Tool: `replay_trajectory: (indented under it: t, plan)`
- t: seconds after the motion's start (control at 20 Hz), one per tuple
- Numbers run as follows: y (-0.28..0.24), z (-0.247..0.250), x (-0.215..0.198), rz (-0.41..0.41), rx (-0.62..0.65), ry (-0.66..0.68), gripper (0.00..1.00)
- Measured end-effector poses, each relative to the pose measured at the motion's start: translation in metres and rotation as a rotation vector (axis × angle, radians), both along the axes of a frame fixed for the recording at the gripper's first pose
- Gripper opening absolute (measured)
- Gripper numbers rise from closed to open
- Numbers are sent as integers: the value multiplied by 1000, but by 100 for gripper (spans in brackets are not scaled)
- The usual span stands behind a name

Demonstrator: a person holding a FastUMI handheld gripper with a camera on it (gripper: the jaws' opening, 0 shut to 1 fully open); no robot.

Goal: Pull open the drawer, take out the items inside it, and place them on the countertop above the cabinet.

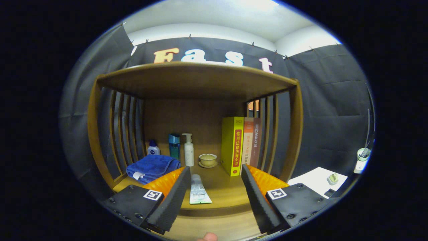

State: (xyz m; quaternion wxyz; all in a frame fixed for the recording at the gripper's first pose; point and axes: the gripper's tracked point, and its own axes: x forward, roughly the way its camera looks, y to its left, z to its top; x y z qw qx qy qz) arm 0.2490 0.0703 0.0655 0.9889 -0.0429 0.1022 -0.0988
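Observation:
My gripper (215, 187) is open, its two fingers spread wide over the front of the wooden countertop (220, 190). A white tube with a green end (199, 190) lies flat on the countertop between the fingers, nearer the left finger (174, 197), and neither finger touches it. Below the countertop's front edge a lighter wooden surface (214, 226) shows, perhaps the drawer front; I cannot tell whether it is pulled out. A fingertip of a person (208, 237) peeks in at the very bottom.
On the countertop, under a wooden shelf (197, 78) with slatted sides, stand a folded blue towel (152, 167), a small blue-capped bottle (153, 149), a teal bottle (174, 145), a white pump bottle (189, 150), a cup on a saucer (208, 160) and three upright books (241, 144). A white table (317, 180) stands to the right.

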Motion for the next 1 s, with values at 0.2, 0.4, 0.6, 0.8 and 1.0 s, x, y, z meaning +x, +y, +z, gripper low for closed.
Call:
replay_trajectory:
  t: [0.2,0.4,0.6,0.8,1.0]
  plan:
    - [6,2,-43,9,-36,-47,99]
    - [24,-7,-76,58,-22,-86,99]
    - [26,-33,-109,55,-26,-92,99]
    - [35,-63,-132,88,-13,-73,98]
    - [36,-79,-147,106,15,-110,98]
